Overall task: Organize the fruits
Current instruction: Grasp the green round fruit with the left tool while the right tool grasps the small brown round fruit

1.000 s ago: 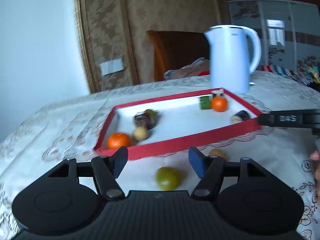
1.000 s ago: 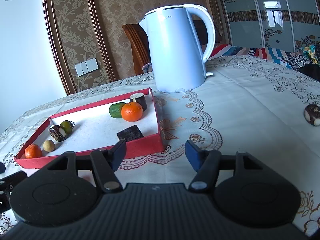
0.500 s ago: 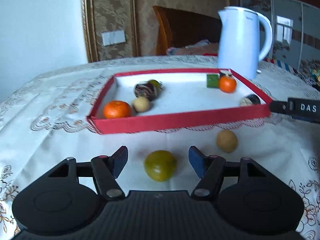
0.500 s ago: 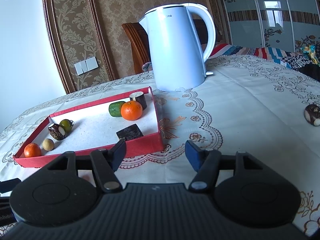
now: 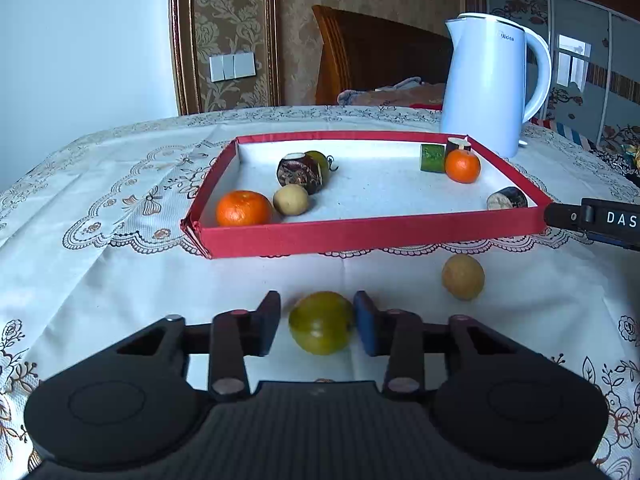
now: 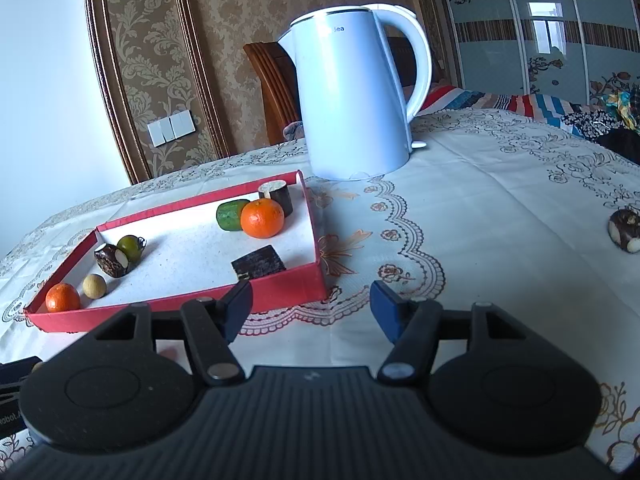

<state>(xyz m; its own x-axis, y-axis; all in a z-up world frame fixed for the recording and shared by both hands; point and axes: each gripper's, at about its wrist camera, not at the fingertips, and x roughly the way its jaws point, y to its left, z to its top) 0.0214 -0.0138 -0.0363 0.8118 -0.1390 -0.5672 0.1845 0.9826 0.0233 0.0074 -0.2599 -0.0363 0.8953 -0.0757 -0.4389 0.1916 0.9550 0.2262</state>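
Note:
A red-walled tray (image 5: 360, 232) (image 6: 176, 304) on the tablecloth holds two oranges, a small tan fruit, a green fruit and several dark pieces. A green fruit (image 5: 321, 323) lies on the cloth in front of the tray, between the fingers of my left gripper (image 5: 316, 322). The jaws have narrowed around it, the right pad touching or nearly so, a small gap at the left. A tan round fruit (image 5: 463, 277) lies to its right. My right gripper (image 6: 311, 306) is open and empty, low by the tray's near right corner.
A white electric kettle (image 5: 492, 84) (image 6: 356, 96) stands behind the tray. A dark fruit piece (image 6: 625, 230) lies far right on the cloth. The right gripper's body (image 5: 596, 220) shows at the tray's right corner. A wooden chair (image 5: 372, 56) stands behind the table.
My left gripper has levelled out and moved in on the green fruit, and its jaws have narrowed around it. The right gripper has barely moved.

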